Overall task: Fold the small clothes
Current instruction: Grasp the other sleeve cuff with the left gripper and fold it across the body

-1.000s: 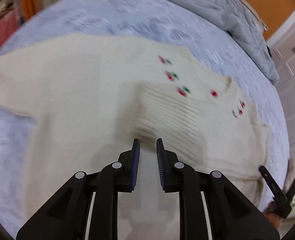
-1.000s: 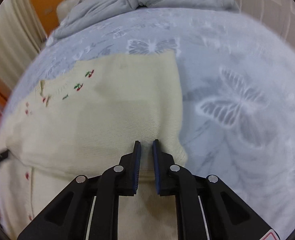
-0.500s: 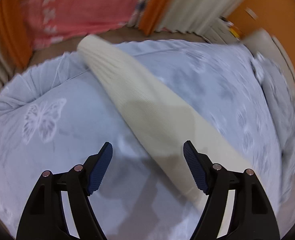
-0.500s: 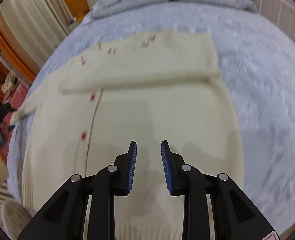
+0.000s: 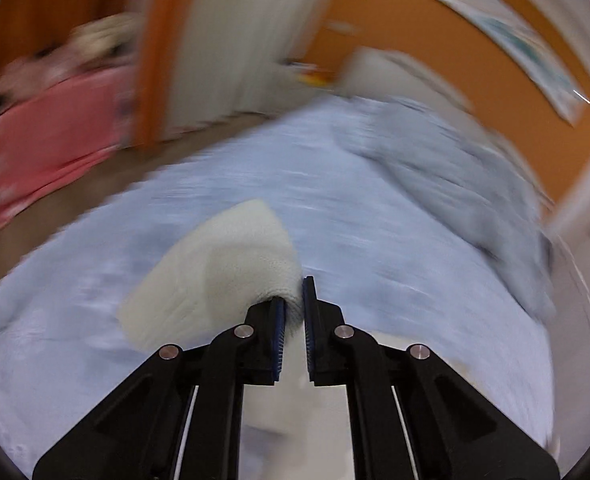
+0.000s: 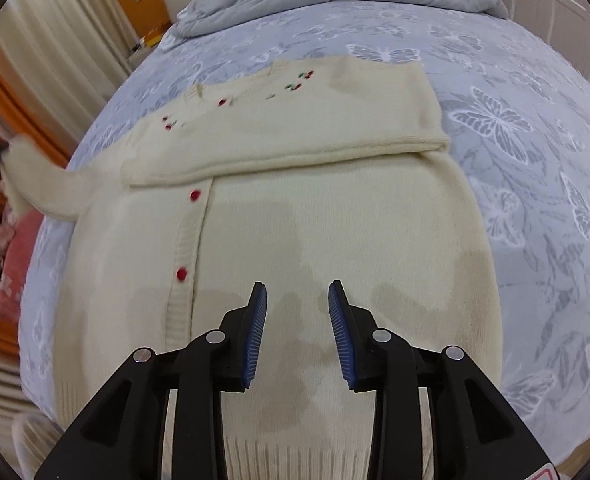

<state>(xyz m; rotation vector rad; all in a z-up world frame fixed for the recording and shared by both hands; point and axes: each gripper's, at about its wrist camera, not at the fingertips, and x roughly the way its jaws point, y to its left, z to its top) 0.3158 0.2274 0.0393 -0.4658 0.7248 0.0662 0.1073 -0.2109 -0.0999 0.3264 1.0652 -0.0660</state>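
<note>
Cream knit cardigan (image 6: 295,216) is draping soft, limp; left gripper (image 5: 291,308) is clenching 1 sleeve cuff (image 5: 251,256), having just closed; right gripper (image 6: 297,312) is opening, empty

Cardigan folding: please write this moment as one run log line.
left gripper: shut on sleeve | right gripper: open, jaws just opening, nothing between, over cardigan
</note>
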